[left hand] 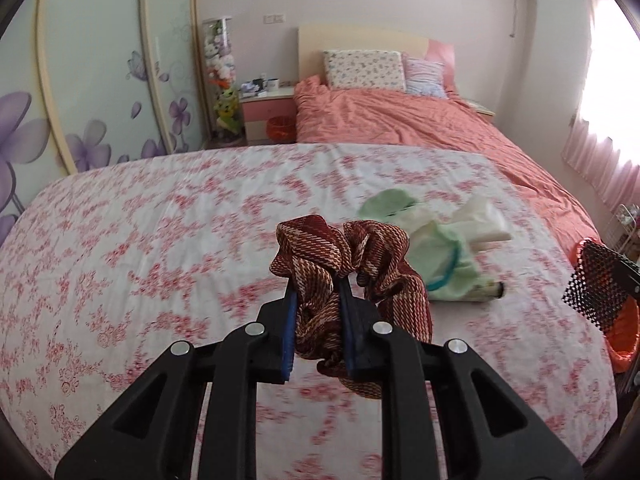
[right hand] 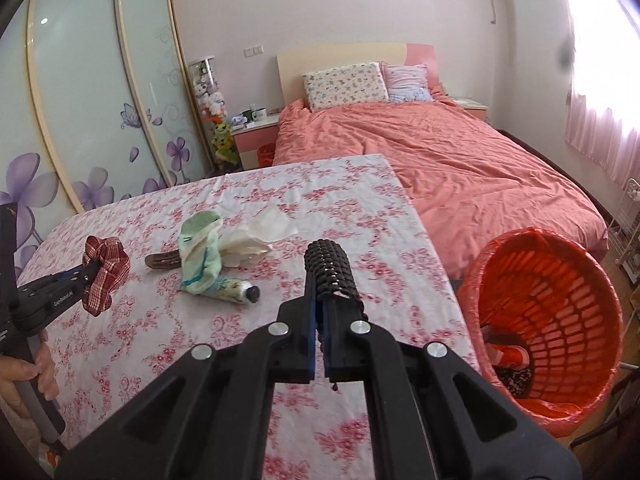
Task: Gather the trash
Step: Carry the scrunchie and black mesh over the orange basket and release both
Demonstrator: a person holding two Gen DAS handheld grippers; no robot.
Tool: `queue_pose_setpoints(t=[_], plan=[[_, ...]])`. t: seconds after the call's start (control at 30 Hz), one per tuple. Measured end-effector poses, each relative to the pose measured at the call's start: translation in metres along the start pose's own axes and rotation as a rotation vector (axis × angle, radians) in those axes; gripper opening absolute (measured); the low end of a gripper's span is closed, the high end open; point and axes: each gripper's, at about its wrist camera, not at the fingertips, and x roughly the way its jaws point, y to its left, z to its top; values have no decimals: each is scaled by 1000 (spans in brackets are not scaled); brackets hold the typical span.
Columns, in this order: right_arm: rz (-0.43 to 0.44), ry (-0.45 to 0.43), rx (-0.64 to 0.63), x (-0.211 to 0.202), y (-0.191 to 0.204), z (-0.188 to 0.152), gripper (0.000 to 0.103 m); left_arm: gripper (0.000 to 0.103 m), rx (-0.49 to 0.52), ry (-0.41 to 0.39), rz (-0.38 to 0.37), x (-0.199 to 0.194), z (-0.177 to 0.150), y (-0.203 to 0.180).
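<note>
Trash lay spread over the floral tablecloth (right hand: 248,360) ahead of both my grippers; my left gripper (left hand: 318,292) was clenched on a red plaid scrunchie (left hand: 352,264), the fabric bunched between its blue pads and spilling past the tips to the right; my right gripper (right hand: 326,300) was clamped on a piece of black mesh netting (right hand: 328,272), which stood up rolled above the fingertips. Beyond and to the right of my left jaws sat the remaining pile: a pale green sock (right hand: 200,256) draped over a squeezed tube (right hand: 236,291) with a black cap, crumpled white tissue (right hand: 260,236) just behind it, and a brown curved object (right hand: 162,261) touching the sock's far side, too dim to identify; from my right jaws that same pile lay ahead and to the left, with bare cloth between. To the right of my right jaws, off the table's edge, stood the orange trash basket (right hand: 560,292) lined with an orange bag, tilted open toward me, with some scraps already at its bottom; nothing stood between the netting and its rim. Farther ahead lay the bed (right hand: 440,160) with its salmon cover; the wardrobe (left hand: 80,100) with purple flowers rose to the left.
</note>
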Motion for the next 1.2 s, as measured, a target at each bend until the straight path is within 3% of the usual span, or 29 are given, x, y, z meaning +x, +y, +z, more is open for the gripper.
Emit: queue_pose_setpoints(t=[0.7, 1.2], plan=[[-158, -95, 128, -68, -104, -17, 4, 19, 212, -105, -210, -50, 8, -152], [-203, -116, 253, -83, -189, -31, 4, 19, 345, -97, -415, -49, -1, -274]])
